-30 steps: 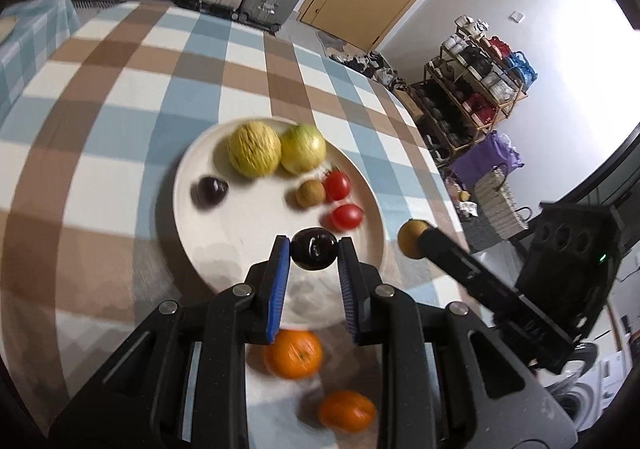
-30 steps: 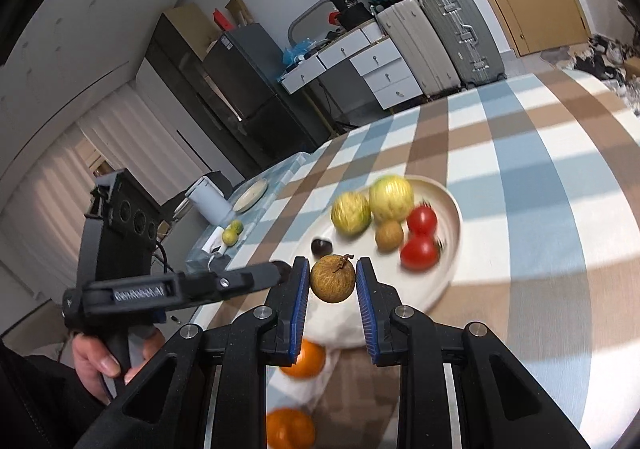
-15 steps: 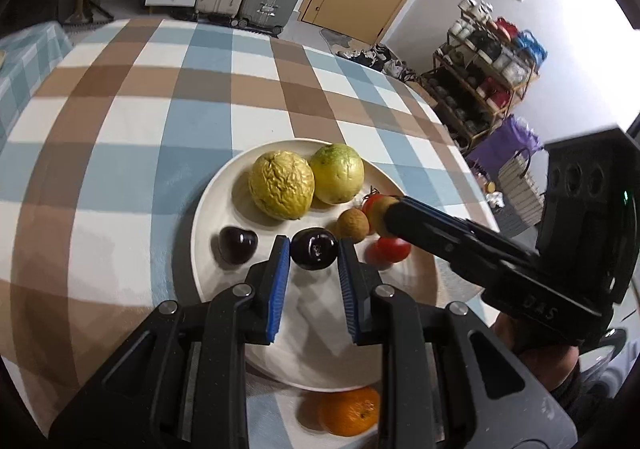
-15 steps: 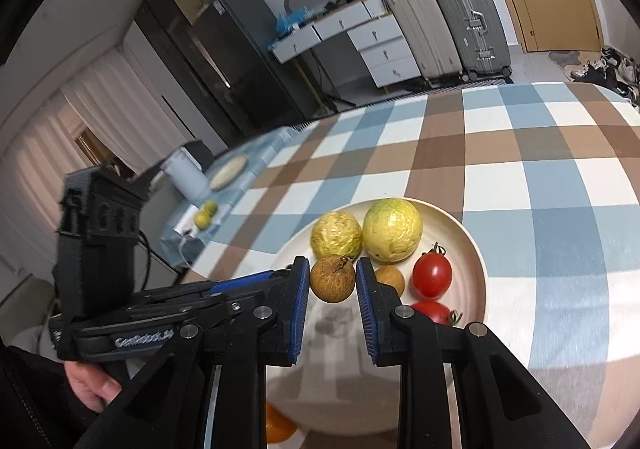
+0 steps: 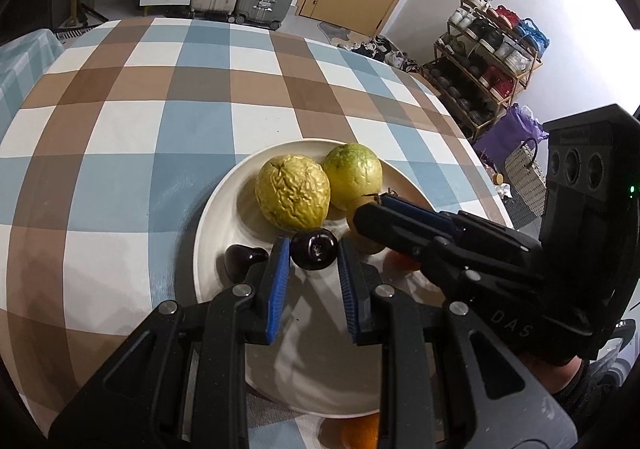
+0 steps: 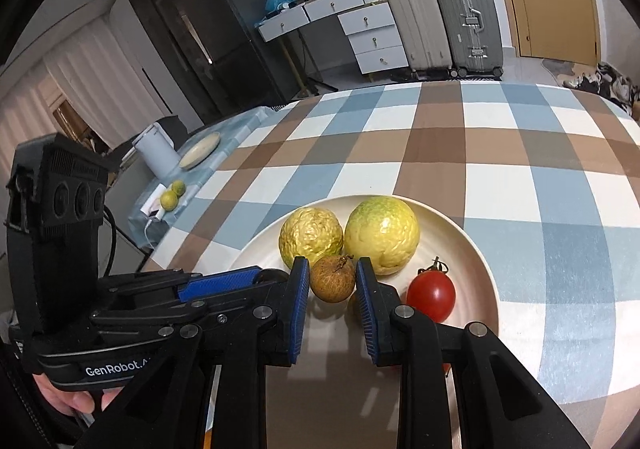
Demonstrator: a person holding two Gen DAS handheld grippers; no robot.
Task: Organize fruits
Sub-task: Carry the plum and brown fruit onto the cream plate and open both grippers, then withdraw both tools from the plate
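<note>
Fruits sit mostly on one round cream plate (image 5: 216, 209) on a table under a blue, brown and white checked cloth (image 5: 120, 129). Largest on the plate are two yellow-green fruits side by side at its far part: one wrinkled yellow fruit (image 5: 293, 197) and one smoother, greener fruit (image 5: 353, 171), touching or nearly so. Next in size comes one red tomato (image 6: 431, 295) with a green stalk, lying to the right of the pair in the right wrist view; a second red fruit may lie under the right gripper, but it is too hidden to count.

Smaller again are the held pieces. The left gripper (image 5: 313, 255) is clamped on one dark glossy plum-like fruit (image 5: 314, 250), its blue pads pressing both sides, low over the middle of the plate. One more dark fruit (image 5: 242, 260) lies on the plate just left of that gripper's left finger (so two dark ones in all). The right gripper (image 6: 333, 278) is closed on one small brown rough-skinned fruit (image 6: 333, 278), just in front of the two yellow-green ones. One similar brown fruit (image 5: 370, 245) peeks out beneath it.

Off the plate, one orange fruit (image 5: 360, 431) shows at the plate's near edge in the left wrist view.
</note>
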